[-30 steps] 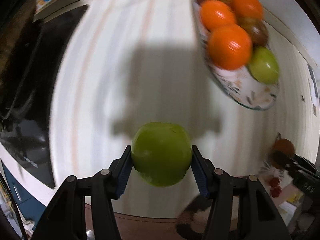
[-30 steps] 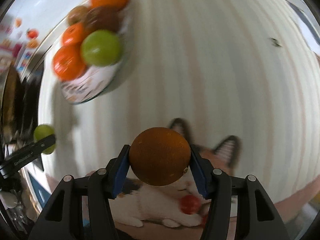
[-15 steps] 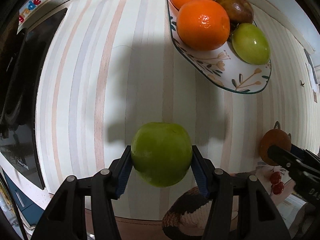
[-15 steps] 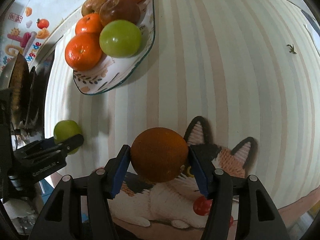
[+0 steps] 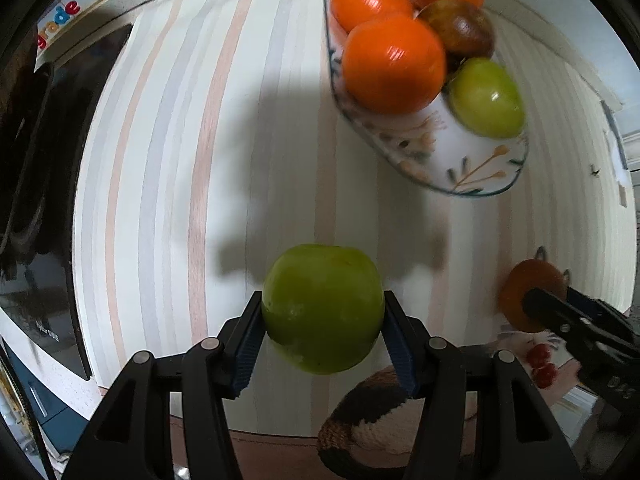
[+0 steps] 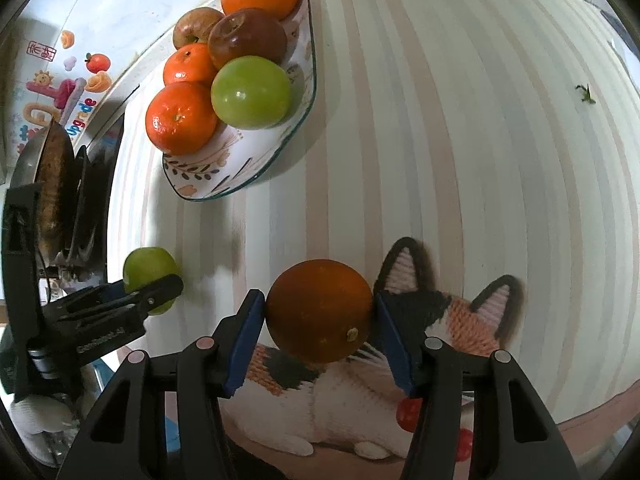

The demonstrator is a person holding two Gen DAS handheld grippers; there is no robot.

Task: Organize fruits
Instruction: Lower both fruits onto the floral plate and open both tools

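Note:
My left gripper points straight down and is shut on a green apple held above the striped tabletop. The right wrist view shows that left gripper and apple low at the left. My right gripper has a dark orange between its pads, which touch it while the jaws are closing. That orange also shows at the right edge of the left wrist view. A floral oval plate at the back carries three oranges, a green apple and two brownish fruits.
A knitted cat-shaped mat lies under the right gripper at the table's front edge. A black stovetop with a pan borders the table on the left. Striped tabletop lies open to the plate's right.
In the left wrist view the plate has come closer and slid toward the centre top. In the right wrist view it has grown and shifted right. Both fruits stay in their grippers.

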